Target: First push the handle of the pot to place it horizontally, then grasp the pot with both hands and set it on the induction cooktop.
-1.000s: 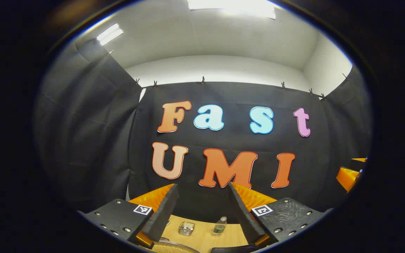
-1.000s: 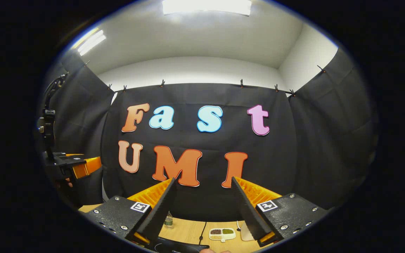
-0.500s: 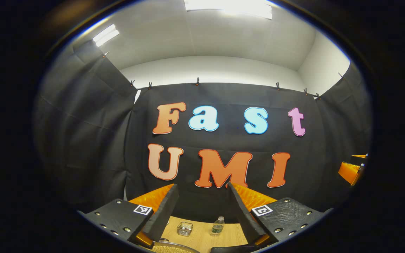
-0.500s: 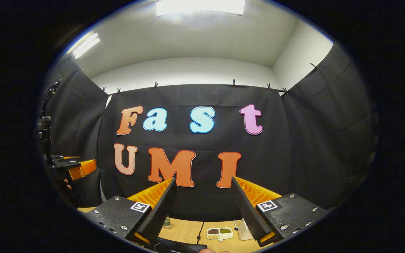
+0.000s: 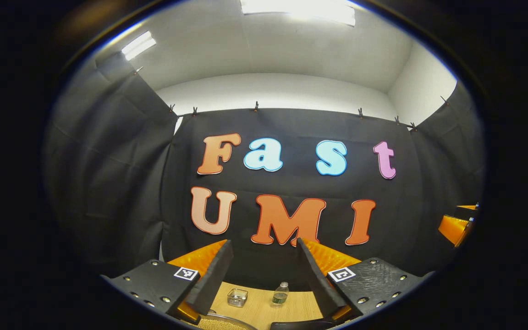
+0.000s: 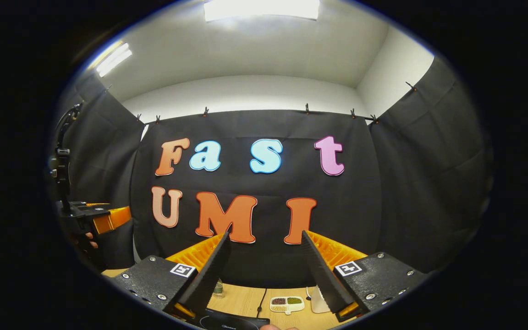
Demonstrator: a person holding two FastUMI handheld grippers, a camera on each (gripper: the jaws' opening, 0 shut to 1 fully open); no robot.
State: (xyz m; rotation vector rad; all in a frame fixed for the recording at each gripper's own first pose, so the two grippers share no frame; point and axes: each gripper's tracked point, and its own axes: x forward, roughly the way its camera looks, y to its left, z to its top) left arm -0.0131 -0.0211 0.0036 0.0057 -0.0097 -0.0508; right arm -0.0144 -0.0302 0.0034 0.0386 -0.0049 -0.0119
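1. Both hand-held grippers are raised and face the booth's black cloth wall; little of the wooden table (image 5: 264, 307) shows beneath them.

2. In the left gripper view, the left gripper (image 5: 264, 247) has its two fingers spread wide apart with nothing between them.

3. Between those fingers, far back on the table, stand a small square glass dish (image 5: 237, 297) and, just to its right, a small clear bottle (image 5: 280, 293); the two are near each other but apart.

4. At the bottom edge of the same view, a curved metal rim over a mesh-like golden surface (image 5: 220, 323) is all that can be seen there; it may be the pot, but this cannot be told for sure. A dark shape at the bottom right edge is too cut off to identify.

5. The right gripper (image 6: 264, 240), in the right gripper view, likewise has its fingers parted and empty.

6. Below it, the black induction cooktop (image 6: 232, 323) lies at the near edge of the table, partly hidden by the gripper's left finger.

7. Behind the cooktop sit a divided white tray (image 6: 287, 303) holding dark and green fillings, a thin black cable (image 6: 261, 301), a white object (image 6: 317, 305) half covered by the right finger, and the bottle again.

8. The left gripper and the hand (image 6: 85, 238) holding it appear at the far left of the right gripper view, well apart from the right gripper.
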